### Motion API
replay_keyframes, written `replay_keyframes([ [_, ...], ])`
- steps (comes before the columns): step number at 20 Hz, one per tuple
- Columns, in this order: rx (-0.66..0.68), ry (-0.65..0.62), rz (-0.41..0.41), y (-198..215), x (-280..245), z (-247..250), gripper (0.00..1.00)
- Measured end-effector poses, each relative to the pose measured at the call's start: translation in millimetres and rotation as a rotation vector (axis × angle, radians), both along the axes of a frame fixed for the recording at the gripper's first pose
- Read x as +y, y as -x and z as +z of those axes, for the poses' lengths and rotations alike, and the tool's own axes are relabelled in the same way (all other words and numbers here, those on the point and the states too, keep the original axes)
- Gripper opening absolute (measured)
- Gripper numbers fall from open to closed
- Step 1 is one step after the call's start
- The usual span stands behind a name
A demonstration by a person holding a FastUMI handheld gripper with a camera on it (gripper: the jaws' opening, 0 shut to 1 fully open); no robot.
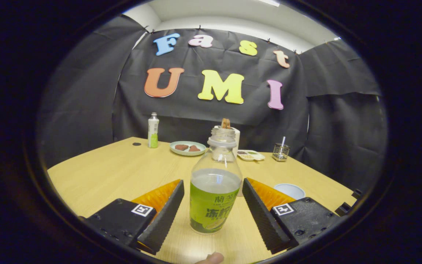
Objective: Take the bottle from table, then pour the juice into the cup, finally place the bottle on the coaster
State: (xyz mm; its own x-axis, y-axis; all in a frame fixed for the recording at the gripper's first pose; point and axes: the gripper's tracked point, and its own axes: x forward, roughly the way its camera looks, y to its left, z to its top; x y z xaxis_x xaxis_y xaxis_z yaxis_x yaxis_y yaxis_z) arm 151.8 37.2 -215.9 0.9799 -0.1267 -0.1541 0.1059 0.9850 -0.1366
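I see the bottle (pixel 215 190) standing upright and uncapped on the surface (pixel 115 176), between my gripper (pixel 213 212) fingers, which are spread wide with a gap on each side. A cup (pixel 289 190) sits just beyond the right finger. Farther back are a plate (pixel 188 148), a second bottle (pixel 153 130) and a tray (pixel 251 155).

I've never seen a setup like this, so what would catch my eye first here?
First, the open bottle with a green label, standing on the wooden table right between the fingers of the tool, which sit apart from it on both sides. Beyond the fingers, a pale cup waits nearby, and a plate of snacks sits further back.
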Motion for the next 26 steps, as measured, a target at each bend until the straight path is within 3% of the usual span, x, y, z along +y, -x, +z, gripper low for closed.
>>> replay_keyframes([
  [8,-0.024,-0.023,-0.007,-19.2,4.2,-10.2,0.99],
  [11,-0.04,-0.008,-0.034,-13.8,1.9,-4.0,0.84],
  [13,-0.039,-0.034,-0.052,-9.4,-1.2,-0.2,0.82],
  [26,-0.062,-0.517,0.091,-0.2,7.8,52.7,0.81],
])
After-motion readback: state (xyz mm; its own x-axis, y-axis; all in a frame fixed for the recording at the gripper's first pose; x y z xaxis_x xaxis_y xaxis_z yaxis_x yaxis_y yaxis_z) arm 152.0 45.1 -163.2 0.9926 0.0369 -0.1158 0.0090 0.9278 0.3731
